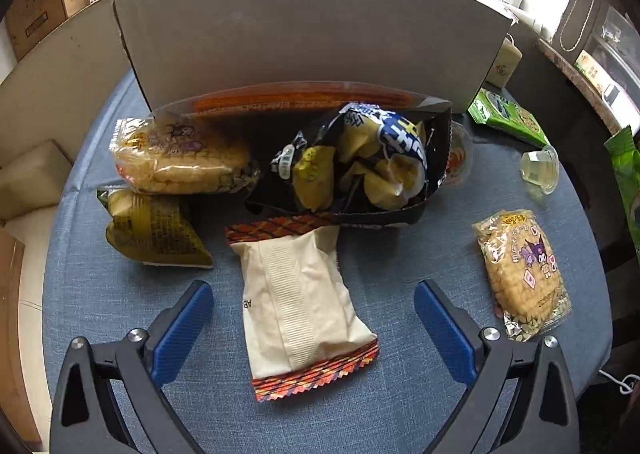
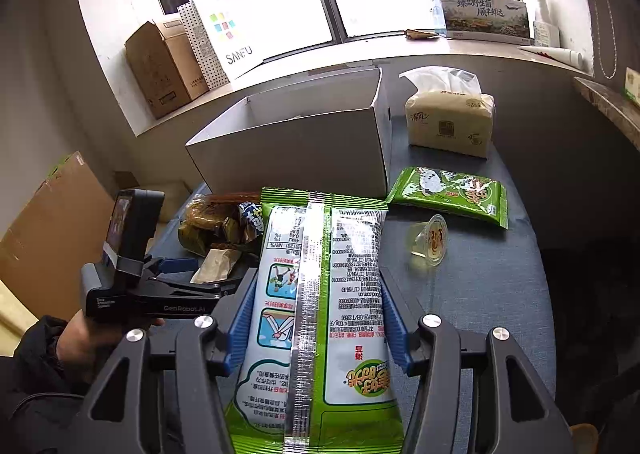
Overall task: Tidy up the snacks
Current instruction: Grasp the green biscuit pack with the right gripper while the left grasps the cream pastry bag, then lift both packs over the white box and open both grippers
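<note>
Cream pastry packet (image 1: 300,302) lies on the blue tablecloth (image 1: 380,414) between the left gripper (image 1: 312,330)'s spread jaws, probably light and crushable; pinch mid-body. Right gripper (image 2: 316,318) clenches a slippery green snack bag (image 2: 320,314) before the white box (image 2: 292,149).

Two corn cakes (image 1: 180,157) (image 1: 524,274); two green packets (image 2: 320,314) (image 2: 448,189); one box (image 2: 296,141).

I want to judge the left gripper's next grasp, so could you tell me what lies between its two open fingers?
In the left wrist view, the left gripper straddles the beige snack packet lying on the blue tablecloth; neither pad touches it.
</note>
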Demonstrator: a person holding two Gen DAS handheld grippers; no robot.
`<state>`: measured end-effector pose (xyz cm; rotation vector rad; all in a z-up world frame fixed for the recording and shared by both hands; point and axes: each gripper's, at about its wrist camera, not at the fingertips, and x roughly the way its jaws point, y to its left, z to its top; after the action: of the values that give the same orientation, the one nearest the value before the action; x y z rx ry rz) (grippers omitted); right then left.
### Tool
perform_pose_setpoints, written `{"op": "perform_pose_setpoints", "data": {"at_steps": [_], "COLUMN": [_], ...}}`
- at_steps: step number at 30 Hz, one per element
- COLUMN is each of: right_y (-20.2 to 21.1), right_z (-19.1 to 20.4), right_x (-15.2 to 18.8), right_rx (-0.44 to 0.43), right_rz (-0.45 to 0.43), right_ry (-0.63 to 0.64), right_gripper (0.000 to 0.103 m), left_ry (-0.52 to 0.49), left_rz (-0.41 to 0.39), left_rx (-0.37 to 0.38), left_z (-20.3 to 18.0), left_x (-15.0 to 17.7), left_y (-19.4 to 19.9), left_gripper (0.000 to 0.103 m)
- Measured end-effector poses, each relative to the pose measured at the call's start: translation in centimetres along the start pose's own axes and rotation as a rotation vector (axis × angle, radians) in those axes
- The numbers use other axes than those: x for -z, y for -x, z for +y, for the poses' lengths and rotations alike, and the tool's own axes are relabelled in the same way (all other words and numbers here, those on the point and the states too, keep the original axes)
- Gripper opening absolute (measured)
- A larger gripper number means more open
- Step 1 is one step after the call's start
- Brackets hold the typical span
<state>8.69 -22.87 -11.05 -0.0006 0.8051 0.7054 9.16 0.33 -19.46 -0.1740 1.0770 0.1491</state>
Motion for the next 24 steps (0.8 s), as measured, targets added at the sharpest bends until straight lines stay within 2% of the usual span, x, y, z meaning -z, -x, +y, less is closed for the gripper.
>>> {"op": "perform_pose_setpoints", "data": {"at_steps": [2, 4, 5, 6, 7, 10, 12, 14, 18, 21, 24], "right_y": [-0.1, -0.2, -0.2, -0.3, -0.4, -0.4, -0.4, -0.4, -0.4, -0.3, -0.4], "right_z": [-0.1, -0.1, 0.0, 0.0, 0.1, 0.1, 0.2, 0.2, 0.4, 0.9, 1.6], "right_x": [0.1, 0.2, 0.4, 0.4, 0.4, 0.4, 0.4, 0.4, 0.0, -1.0, -2.7], "right_rx": [0.001, -0.001, -0.001, -0.004, -0.01, -0.015, -0.013, -0.006, -0.003, -0.005, -0.018], "right_rz": [0.004, 0.007, 0.009, 0.012, 0.015, 0.016, 0.012, 0.012, 0.005, -0.017, -0.044], "right_ry": [-0.005, -0.005, -0.004, -0.003, -0.003, -0.004, -0.004, -0.006, -0.001, 0.007, 0.018], "right_gripper": [0.061, 0.061, 0.061, 0.061, 0.061, 0.061, 0.061, 0.061, 0.061, 0.061, 0.061], "left_ry": [-0.033, -0.043, -0.045, -0.044, -0.04, -0.032, -0.038, -0.04, -0.056, -0.07, -0.082], "left_rz": [-0.021, -0.038, -0.045, -0.052, -0.055, -0.054, -0.073, -0.103, -0.202, -0.294, -0.377], "left_rx": [-0.051, -0.048, -0.049, -0.047, -0.032, 0.015, 0.007, 0.04, 0.111, 0.21, 0.226], "left_z": [-0.5, -0.5, -0.4, -0.1, 0.1, 0.7, 0.9, 1.0, 1.3, 1.5, 1.8], "left_x": [0.2, 0.2, 0.1, 0.1, 0.0, 0.2, 0.6, 1.1, 1.4, 0.2, -1.7], "left_y": [0.0, 0.4, 0.6, 0.8, 1.0, 1.6, 2.3, 3.7, 7.7, 10.9, 13.7], "left_gripper": [0.093, 0.083, 0.073, 0.058, 0.05, 0.049, 0.049, 0.049, 0.049, 0.049, 0.049]}}
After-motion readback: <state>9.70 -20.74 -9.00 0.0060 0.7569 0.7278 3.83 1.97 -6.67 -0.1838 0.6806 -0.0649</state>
